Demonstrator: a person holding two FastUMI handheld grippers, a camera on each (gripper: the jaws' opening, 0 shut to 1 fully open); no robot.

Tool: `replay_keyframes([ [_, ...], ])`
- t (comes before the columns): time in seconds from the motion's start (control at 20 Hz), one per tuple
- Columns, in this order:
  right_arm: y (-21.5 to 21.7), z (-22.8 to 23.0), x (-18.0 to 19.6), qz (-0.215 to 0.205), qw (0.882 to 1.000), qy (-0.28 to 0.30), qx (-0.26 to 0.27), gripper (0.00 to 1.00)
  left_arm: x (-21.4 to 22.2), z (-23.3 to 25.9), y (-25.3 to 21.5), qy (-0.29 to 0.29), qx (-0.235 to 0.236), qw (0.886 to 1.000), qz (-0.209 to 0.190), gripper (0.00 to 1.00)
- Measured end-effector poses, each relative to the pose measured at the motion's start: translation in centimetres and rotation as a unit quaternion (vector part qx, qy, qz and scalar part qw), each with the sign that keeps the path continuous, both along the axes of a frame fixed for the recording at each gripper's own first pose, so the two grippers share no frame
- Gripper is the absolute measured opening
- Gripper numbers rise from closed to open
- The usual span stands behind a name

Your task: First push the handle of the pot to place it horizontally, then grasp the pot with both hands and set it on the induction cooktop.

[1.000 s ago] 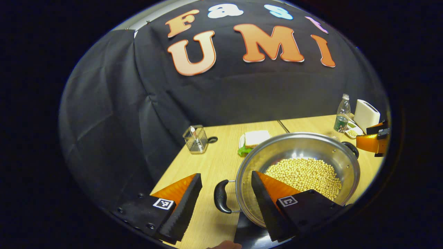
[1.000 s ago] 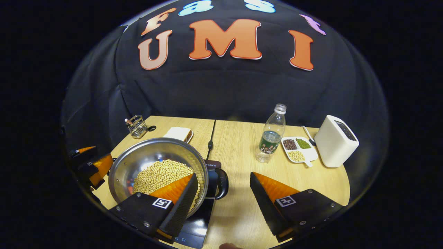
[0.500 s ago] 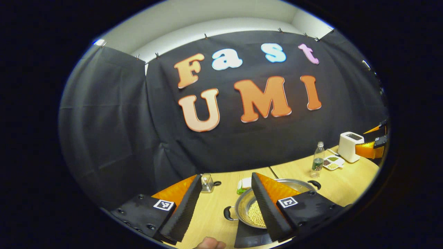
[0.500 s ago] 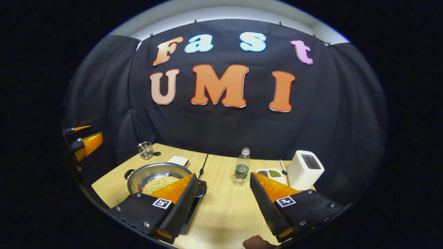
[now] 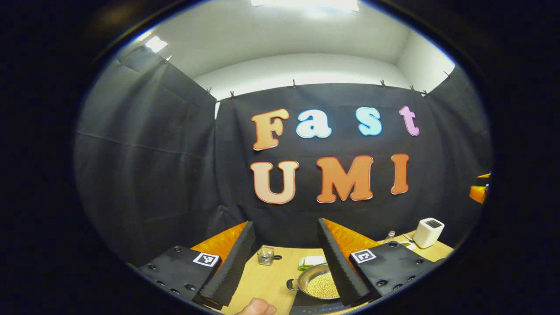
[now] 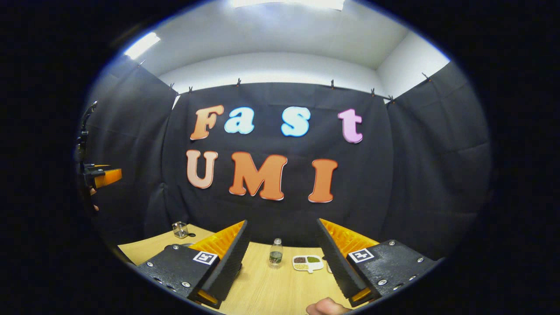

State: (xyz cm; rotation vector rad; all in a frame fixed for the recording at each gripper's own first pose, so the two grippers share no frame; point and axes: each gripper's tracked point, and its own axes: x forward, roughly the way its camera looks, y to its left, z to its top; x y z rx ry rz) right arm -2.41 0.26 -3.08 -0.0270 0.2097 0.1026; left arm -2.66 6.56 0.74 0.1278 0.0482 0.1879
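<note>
The pot [image 5: 318, 284] sits on the dark cooktop [image 5: 313, 307] at the near edge of the table [image 5: 262, 284], as seen in the left gripper view. It holds a layer of pale beans [image 5: 322, 285]. One black handle [image 5: 290, 285] projects from its left side; the opposite side is hidden behind a finger of the gripper.

The left gripper [image 5: 286, 264] is raised well above the table. Its two fingers are spread wide apart and hold nothing. A fingertip of the person's hand [image 5: 257, 307] shows at the bottom edge of that view.

The right gripper [image 6: 283, 261] is likewise well above the table, fingers spread wide with nothing between them. Part of a hand [image 6: 326, 307] shows at the bottom edge of the right gripper view. In the same view, the left gripper appears at the far left as an orange and black shape, apart from everything on the table.

Other items on the table:
- A clear container [image 5: 265, 255] stands near the far left edge.
- A slice of bread [image 5: 313, 260] lies just behind the pot.
- A plastic bottle [image 6: 275, 253] stands near the far edge, toward the middle.
- A divided dish [image 6: 308, 262] lies just beside the bottle, on its right.
- A white toaster [image 5: 428, 232] stands at the far right corner.
</note>
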Motion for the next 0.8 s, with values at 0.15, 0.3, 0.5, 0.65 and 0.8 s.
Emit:
replay_keyframes([
  [0.15, -1.3, 6.1, -1.3, -0.009, 0.998, -0.054, -0.005, 0.93, -3.4, 4.2, 1.3, -0.055, 0.016, 0.998, 0.005, 0.94],
  [0.3, -3.4, 11.0, -1.7, -0.042, 0.995, -0.095, 0.006, 0.98, -5.8, 7.5, 1.8, -0.095, 0.016, 0.995, 0.001, 1.00],
  [0.5, -3.4, 15.8, -2.3, -0.044, 0.987, -0.152, 0.017, 0.97, -7.9, 11.2, 2.5, -0.129, -0.004, 0.992, -0.005, 1.00],
  [0.65, -1.9, 14.8, -1.3, -0.035, 0.987, -0.157, -0.003, 0.93, -8.6, 12.2, 3.0, -0.135, -0.008, 0.991, -0.007, 0.99],
  [0.8, -0.5, 14.8, -0.8, -0.026, 0.987, -0.157, -0.020, 0.97, -9.2, 13.3, 3.7, -0.143, 0.000, 0.990, 0.003, 0.99],
])
